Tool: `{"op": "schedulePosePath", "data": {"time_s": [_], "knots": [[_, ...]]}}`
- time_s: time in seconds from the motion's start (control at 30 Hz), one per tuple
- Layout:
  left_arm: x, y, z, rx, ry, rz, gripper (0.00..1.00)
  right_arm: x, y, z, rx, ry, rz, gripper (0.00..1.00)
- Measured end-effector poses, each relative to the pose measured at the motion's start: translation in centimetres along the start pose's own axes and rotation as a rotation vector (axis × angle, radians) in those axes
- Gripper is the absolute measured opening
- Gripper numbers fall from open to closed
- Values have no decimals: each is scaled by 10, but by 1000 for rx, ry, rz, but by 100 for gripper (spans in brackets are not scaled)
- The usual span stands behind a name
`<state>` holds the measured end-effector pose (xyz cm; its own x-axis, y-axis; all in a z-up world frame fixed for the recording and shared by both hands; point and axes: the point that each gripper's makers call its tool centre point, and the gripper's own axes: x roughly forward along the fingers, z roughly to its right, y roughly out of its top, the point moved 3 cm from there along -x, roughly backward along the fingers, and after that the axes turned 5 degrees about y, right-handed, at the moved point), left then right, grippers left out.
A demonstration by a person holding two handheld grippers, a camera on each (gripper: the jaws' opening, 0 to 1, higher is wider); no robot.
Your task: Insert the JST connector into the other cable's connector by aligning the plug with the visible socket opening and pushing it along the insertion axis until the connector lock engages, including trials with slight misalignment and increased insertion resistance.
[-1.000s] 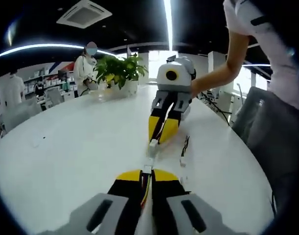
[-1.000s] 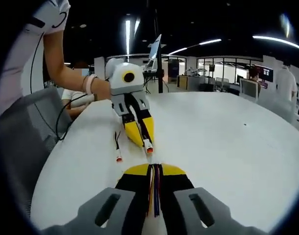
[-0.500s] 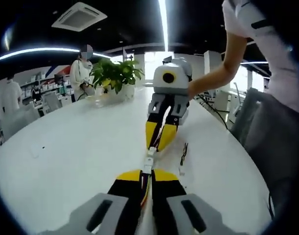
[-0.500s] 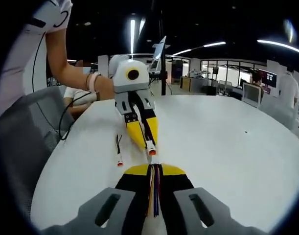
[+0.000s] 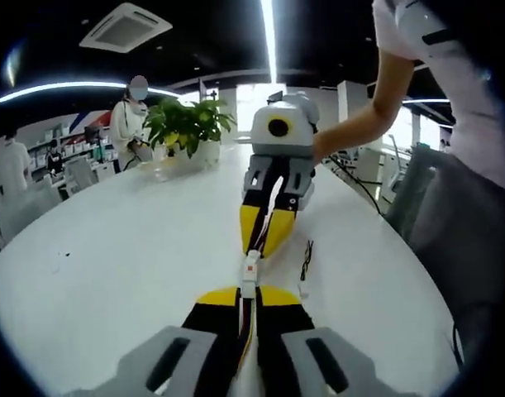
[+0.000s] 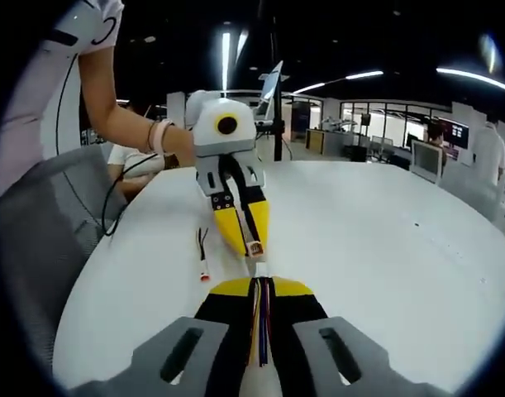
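Left hand-held gripper [image 5: 249,291]: I see its yellow-tipped jaws drawn narrow, pinching a bundle of coloured wires [image 5: 246,318] that ends in a white connector [image 5: 249,269] just past the tips. In the right gripper view I see it from the front [image 6: 250,246], tilted down over the table, with a small connector carrying an orange seal [image 6: 254,248] at its tips.

Right hand-held gripper [image 6: 260,285]: I see its jaws narrow too, closed on a wire bundle [image 6: 262,322] of red, purple and yellow strands; I can only just make out a pale connector tip [image 6: 259,268] ahead of them. In the left gripper view it faces me [image 5: 264,246], jaws pointing down toward the white connector.

Connectors: in the left gripper view the white connector lies between the two sets of tips, and I read the two ends as touching or nearly so; I cannot tell whether the lock is engaged.

Spare cable [image 5: 306,263]: a short dark lead lying loose on the table near its edge on the person's side, beside the grippers; in the right gripper view it ends in an orange-tipped connector [image 6: 204,275].

Table [image 5: 111,248]: white, rounded edge, with a potted plant [image 5: 186,124] at its far edge.

Person: a bare forearm [image 5: 359,132] reaches in to hold the right hand-held gripper.
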<state>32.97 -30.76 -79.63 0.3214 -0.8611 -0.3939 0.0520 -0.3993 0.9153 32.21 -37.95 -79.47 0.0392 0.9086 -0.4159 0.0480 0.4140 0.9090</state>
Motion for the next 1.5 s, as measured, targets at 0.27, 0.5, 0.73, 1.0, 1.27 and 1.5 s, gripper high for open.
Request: {"op": "schedulePosePath", "data": {"time_s": [0.27,0.5,0.73,1.0,1.27,1.5], "knots": [[3,-3,3,9,-17,-18,0,1,5,-2,-13,4,9,4],[3,-4,2,11,-27,-26,0,4,5,-4,-17,17,4,4],[3,-6,1,17,-33,-35,0,5,4,-4,-20,22,-3,3],[2,-7,1,8,-50,-43,0,6,3,-5,-46,38,-33,3],[2,-7,1,40,-76,-73,0,7,1,-6,-56,56,-51,3],[1,-7,1,40,-99,-98,0,10,0,-7,-76,72,-68,3]]}}
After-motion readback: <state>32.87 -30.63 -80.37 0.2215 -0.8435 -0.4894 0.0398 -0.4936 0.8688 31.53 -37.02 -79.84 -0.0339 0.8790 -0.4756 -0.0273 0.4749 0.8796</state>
